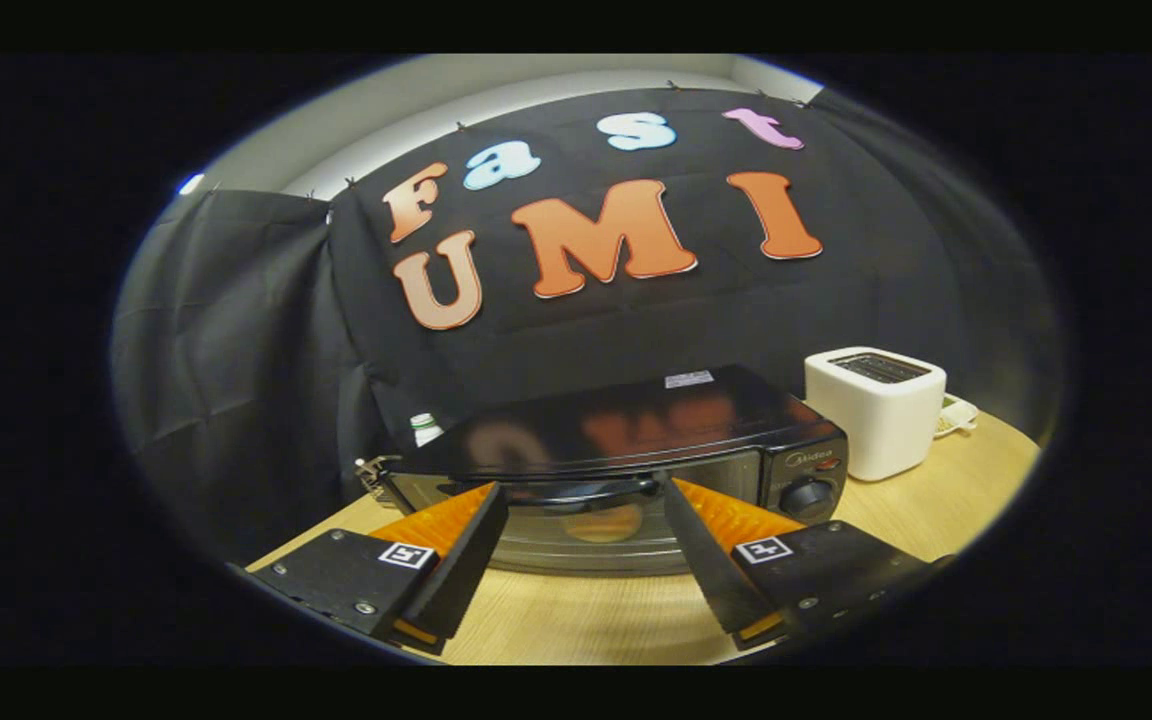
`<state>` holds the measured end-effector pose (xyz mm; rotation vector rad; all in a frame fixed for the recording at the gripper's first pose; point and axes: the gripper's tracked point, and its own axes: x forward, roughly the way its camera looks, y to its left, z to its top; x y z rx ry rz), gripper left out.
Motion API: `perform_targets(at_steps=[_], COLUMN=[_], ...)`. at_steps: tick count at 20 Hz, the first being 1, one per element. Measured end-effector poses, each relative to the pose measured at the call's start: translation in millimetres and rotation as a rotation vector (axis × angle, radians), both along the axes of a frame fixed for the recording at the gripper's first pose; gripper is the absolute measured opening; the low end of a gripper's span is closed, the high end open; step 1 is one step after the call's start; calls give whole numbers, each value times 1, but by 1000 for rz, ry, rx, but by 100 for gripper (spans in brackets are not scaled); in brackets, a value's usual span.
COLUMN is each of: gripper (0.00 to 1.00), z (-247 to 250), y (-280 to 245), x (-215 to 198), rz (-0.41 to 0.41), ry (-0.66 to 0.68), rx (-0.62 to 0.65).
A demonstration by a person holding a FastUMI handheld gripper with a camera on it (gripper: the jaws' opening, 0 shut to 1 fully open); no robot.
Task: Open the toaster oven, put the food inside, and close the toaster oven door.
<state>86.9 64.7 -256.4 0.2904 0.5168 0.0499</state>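
Toaster oven (636,450): black, standing on the desk just ahead of the claw, its door facing the fingers.
Door: shut, glass front with something pale and round dimly seen behind it; whether that is food I cannot tell.
Door handle (586,490): dark bar along the top of the door, lying between the two fingertips and just beyond them.
Claw (584,492): released, fingers spread wide apart, one tip near each end of the handle; whether either tip touches it cannot be told.
Knob (806,497): round and dark, on the oven's front panel, just beyond the right finger.
Desk (586,610): light wood, bare between the fingers.
White toaster (874,410): beyond the right finger, beside the oven, apart from it.
Bottle cap (423,427): white with a green band, peeking up behind the oven's far left corner.
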Motion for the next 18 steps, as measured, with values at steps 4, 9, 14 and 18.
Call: perform_targets(at_steps=[4,9,14,18], gripper=[93,93,93,93], z=[6,62,138,188], y=[-4,0,-7,-19], x=[3,-22,-60,-84], rz=[6,21,20,5], ry=[-55,-171,-304,-371], rx=[-115,-172,-224,-236])
